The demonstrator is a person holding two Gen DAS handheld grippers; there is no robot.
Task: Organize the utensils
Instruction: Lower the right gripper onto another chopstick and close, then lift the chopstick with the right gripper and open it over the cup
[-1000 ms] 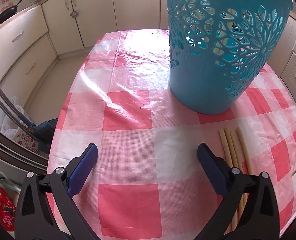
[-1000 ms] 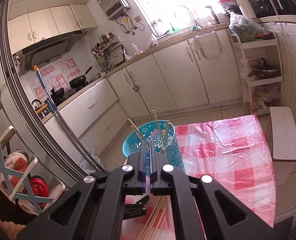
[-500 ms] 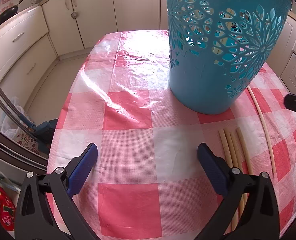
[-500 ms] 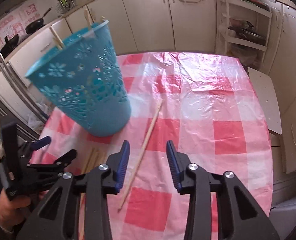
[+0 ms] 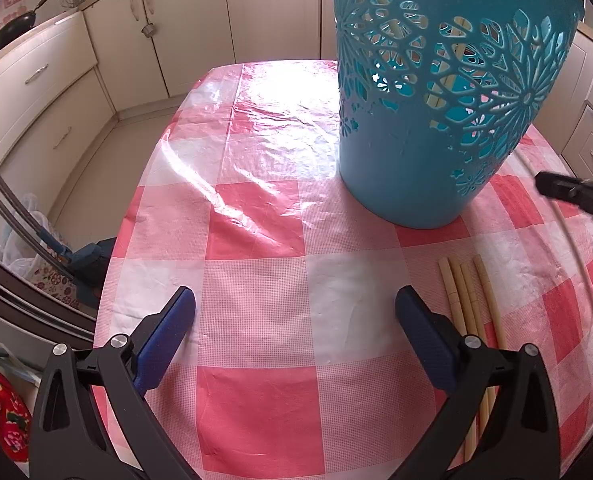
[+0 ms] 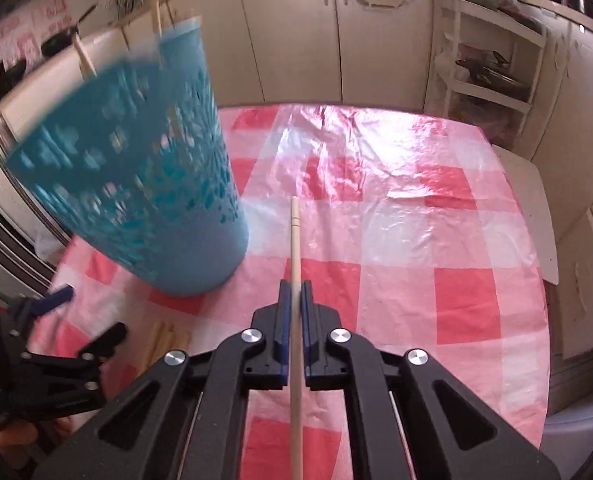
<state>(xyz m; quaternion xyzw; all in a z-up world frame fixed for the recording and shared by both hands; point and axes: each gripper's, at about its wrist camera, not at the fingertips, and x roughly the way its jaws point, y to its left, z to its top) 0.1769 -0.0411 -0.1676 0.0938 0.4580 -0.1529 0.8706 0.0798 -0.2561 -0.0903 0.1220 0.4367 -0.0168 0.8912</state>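
Note:
A tall blue openwork basket (image 5: 436, 100) (image 6: 136, 200) stands on the pink checked tablecloth (image 5: 256, 240) with chopsticks sticking out of its top (image 6: 156, 12). My right gripper (image 6: 295, 286) is shut on a single wooden chopstick (image 6: 295, 240), which points forward just right of the basket's base. In the left wrist view that gripper's tip (image 5: 568, 192) shows at the right edge. My left gripper (image 5: 295, 304) (image 6: 84, 316) hangs open over the cloth with nothing between its fingers. Several more chopsticks (image 5: 468, 300) (image 6: 164, 340) lie side by side beside its right finger.
Cream kitchen cabinets (image 5: 48, 80) ring the table. A white shelf rack (image 6: 492, 64) stands at the back right, and a white board (image 6: 536, 208) lies past the table's right edge. The cloth's far half (image 6: 396, 168) is bare and shiny.
My right gripper dropped from high over the basket, opened around a chopstick lying right of it, then closed on it. The left gripper has kept still and open.

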